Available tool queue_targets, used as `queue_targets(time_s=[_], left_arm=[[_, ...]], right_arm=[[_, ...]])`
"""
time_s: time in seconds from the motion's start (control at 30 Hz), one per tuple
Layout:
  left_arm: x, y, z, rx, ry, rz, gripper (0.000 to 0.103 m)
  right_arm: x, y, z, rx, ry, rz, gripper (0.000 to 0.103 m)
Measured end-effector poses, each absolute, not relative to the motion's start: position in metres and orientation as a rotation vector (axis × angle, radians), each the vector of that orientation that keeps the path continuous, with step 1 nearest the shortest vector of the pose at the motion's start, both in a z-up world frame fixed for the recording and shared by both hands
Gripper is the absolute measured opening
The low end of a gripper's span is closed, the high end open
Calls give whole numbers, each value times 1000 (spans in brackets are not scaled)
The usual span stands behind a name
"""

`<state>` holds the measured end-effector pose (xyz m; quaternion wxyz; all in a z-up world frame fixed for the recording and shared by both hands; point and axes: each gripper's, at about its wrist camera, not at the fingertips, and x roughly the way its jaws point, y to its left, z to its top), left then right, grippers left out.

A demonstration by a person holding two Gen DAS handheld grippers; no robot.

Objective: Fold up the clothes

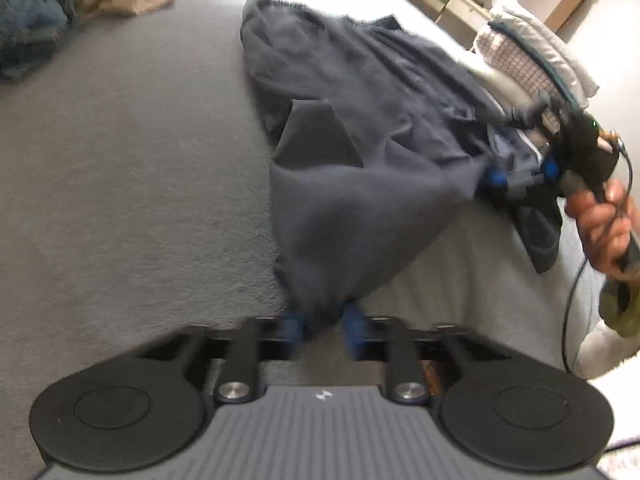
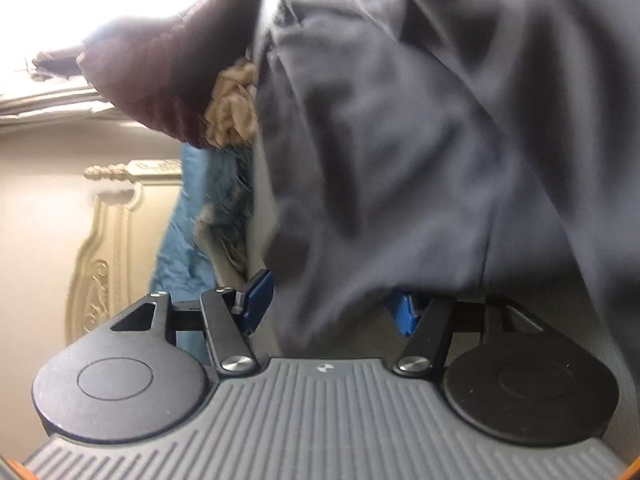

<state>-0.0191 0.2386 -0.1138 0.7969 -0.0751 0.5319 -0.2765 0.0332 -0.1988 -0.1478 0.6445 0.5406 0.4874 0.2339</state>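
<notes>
Left gripper [image 1: 322,322]: clenched on a corner of the dark grey garment [image 1: 352,140], which stretches away ahead of it over the grey bed [image 1: 120,180].
Right gripper [image 2: 332,304]: jaws wide, bunched garment between them; whether it grips, I cannot tell.
Folded stack [image 1: 532,68]: just beyond the right gripper.

Left gripper [image 1: 322,322]: black linkage arms, blue pads, silver screws, ribbed grey body; right gripper [image 2: 332,300] alike; a black cable [image 1: 570,304] trails from it.
</notes>
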Motion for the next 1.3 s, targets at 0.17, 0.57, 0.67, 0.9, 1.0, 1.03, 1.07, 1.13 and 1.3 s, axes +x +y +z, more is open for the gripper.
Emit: queue_targets(time_s=[0.17,0.57,0.67,0.9,1.0,1.03,1.07,1.13,1.3], left_arm=[[16,247,-117,-478,1114,-563,8],[73,270,-142,-901,1094,-412,7],[81,267,-143,-903,1086,-399,7],[101,257,-149,-942,1070,-333,7],[105,254,-151,-933,1074,-316,7],[106,252,-152,-930,1076,-311,7],[107,252,-153,-928,1077,-307,7],[110,252,-151,-926,1073,-306,7],[117,251,-150,-920,1068,-309,7]], right_arm=[[56,-212,-158,1395,998,538,61],[22,-253,-162,1495,899,511,64],[9,-249,-170,1486,940,458,64],[8,-243,-174,1411,941,344,62],[8,-240,-171,1383,945,314,60],[9,-239,-170,1376,947,306,58],[10,-238,-170,1370,949,298,48],[11,-239,-168,1380,938,307,26],[24,-256,-146,1416,806,351,24]])
